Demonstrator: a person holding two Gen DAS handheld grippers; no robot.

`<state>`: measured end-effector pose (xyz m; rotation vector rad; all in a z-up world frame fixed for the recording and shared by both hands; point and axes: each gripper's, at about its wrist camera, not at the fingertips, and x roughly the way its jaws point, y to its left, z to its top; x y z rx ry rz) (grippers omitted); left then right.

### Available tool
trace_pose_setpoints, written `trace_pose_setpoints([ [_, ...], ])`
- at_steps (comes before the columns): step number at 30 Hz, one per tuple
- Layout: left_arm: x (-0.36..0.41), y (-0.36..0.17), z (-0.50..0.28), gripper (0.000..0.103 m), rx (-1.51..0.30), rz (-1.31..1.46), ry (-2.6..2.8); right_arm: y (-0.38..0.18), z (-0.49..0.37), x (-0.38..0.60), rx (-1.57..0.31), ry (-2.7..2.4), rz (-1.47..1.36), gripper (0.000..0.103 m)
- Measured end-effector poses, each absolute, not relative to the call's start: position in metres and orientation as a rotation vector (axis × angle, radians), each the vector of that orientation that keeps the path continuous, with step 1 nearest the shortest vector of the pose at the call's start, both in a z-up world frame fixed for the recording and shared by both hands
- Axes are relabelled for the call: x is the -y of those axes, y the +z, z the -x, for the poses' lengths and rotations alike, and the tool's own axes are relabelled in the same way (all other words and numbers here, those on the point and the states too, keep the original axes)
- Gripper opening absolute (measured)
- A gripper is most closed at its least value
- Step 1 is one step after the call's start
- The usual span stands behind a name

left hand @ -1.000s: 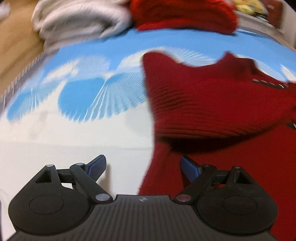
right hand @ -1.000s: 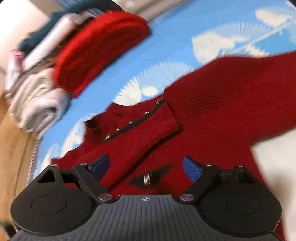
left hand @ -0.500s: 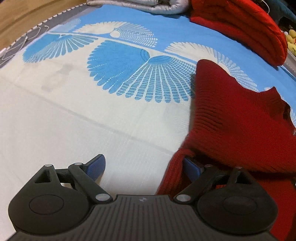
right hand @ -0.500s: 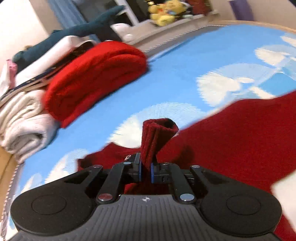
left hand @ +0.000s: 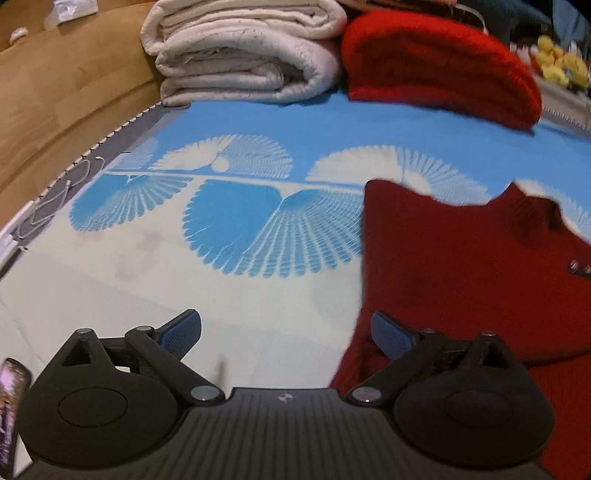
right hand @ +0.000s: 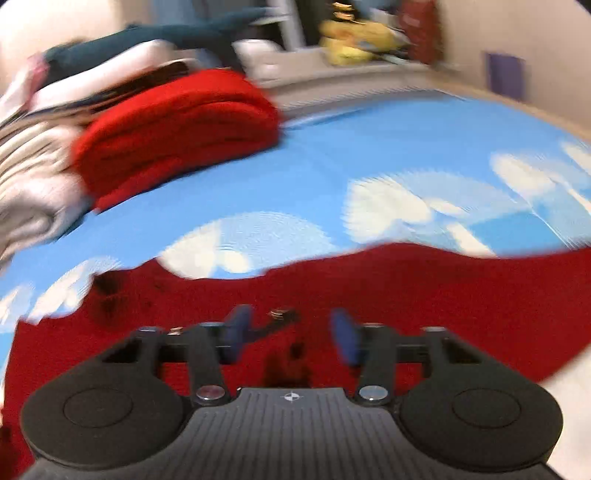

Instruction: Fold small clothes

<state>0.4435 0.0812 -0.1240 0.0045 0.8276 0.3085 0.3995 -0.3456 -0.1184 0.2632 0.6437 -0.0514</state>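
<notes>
A dark red knit sweater [left hand: 480, 273] lies on the blue-and-white patterned bed sheet [left hand: 236, 229], its left part folded over the body. My left gripper [left hand: 286, 332] is open and empty, just off the sweater's left edge, with the right finger over the knit. In the right wrist view the sweater [right hand: 388, 291] spreads under my right gripper [right hand: 291, 332], which is open and holds nothing. Small buttons [right hand: 280, 314] show between its fingers. This view is blurred.
A folded bright red garment [left hand: 439, 62] and a folded beige quilt [left hand: 243, 55] sit at the far side of the bed. They also show in the right wrist view [right hand: 177, 125]. A wooden floor [left hand: 55, 92] lies left of the bed edge. Yellow plush toys [right hand: 354, 33] sit behind.
My right gripper has opened and let go of the red sleeve it pinched half a second ago. My left gripper has tilted up, still open beside the sweater's edge.
</notes>
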Motion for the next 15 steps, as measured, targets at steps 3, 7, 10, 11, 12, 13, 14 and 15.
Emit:
trace_pose_setpoints([
  [3,-0.074,-0.136,-0.452,0.1,-0.861,-0.027,0.31,-0.14,-0.418,0.327,-0.744,0.027,-0.216,0.022],
  [7,-0.076,-0.149,-0.456,0.1,-0.901,-0.041,0.314,-0.156,-0.425,0.311,-0.786,-0.034,-0.089,0.02],
  [10,-0.076,-0.146,-0.453,0.1,-0.881,-0.045,0.312,-0.139,-0.416,0.329,-0.721,0.028,-0.26,0.02],
  [11,-0.075,-0.144,-0.452,0.1,-0.872,-0.051,0.312,-0.141,-0.415,0.331,-0.714,0.005,-0.244,0.021],
  [12,-0.073,-0.142,-0.451,0.1,-0.866,-0.057,0.309,-0.15,-0.424,0.327,-0.76,-0.038,-0.194,0.025],
  [13,-0.071,-0.14,-0.449,0.1,-0.86,-0.062,0.305,-0.161,-0.431,0.326,-0.812,-0.043,-0.166,0.025],
  [14,-0.069,-0.138,-0.447,0.1,-0.856,-0.065,0.294,-0.161,-0.429,0.324,-0.788,-0.028,-0.139,0.025],
  [15,-0.067,-0.135,-0.444,0.1,-0.848,-0.062,0.278,-0.154,-0.426,0.322,-0.804,-0.033,-0.126,0.025],
])
